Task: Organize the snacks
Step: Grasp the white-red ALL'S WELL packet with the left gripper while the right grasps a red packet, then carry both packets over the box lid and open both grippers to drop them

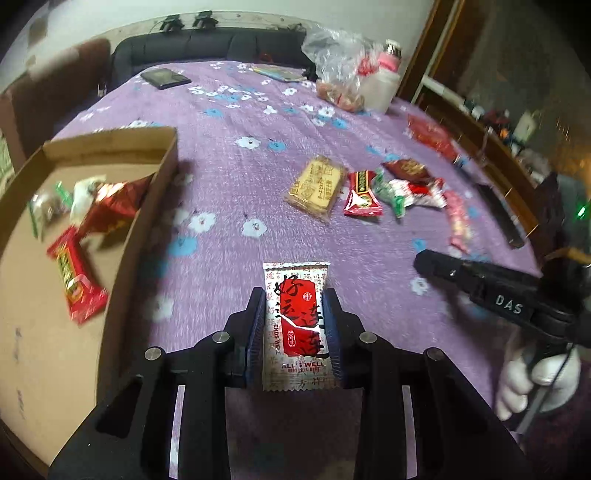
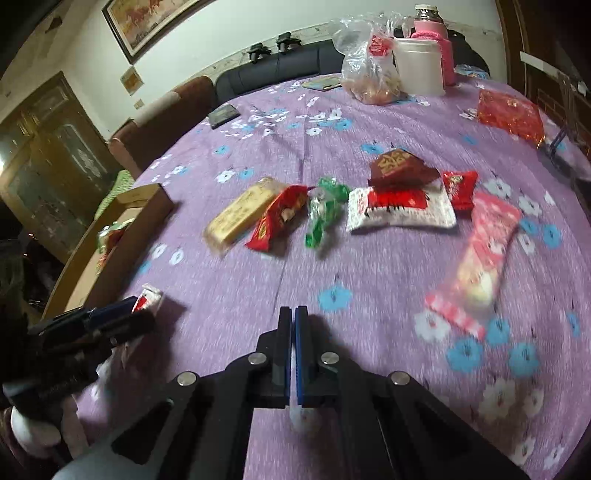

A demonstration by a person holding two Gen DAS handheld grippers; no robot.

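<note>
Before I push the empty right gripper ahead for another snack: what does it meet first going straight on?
Likely the green twisted candy wrapper. The right gripper, jaws shut, points across bare purple floral cloth towards it; depth is uncertain.

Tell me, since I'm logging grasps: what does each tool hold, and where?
Left tool pinches the red-and-white snack packet across its long side edges, lower half. Right tool is shut, holding nothing.

- A purple flowered tablecloth [image 2: 369, 280] is spread over the table.
- A white plastic jar [image 2: 419, 66] is set at the far right, a pink-sleeved flask [image 2: 432, 27] behind it.
- A framed painting [image 2: 147, 18] is hung on the far wall.
- A dark sofa [image 1: 207, 46] is seen beyond the table.
</note>
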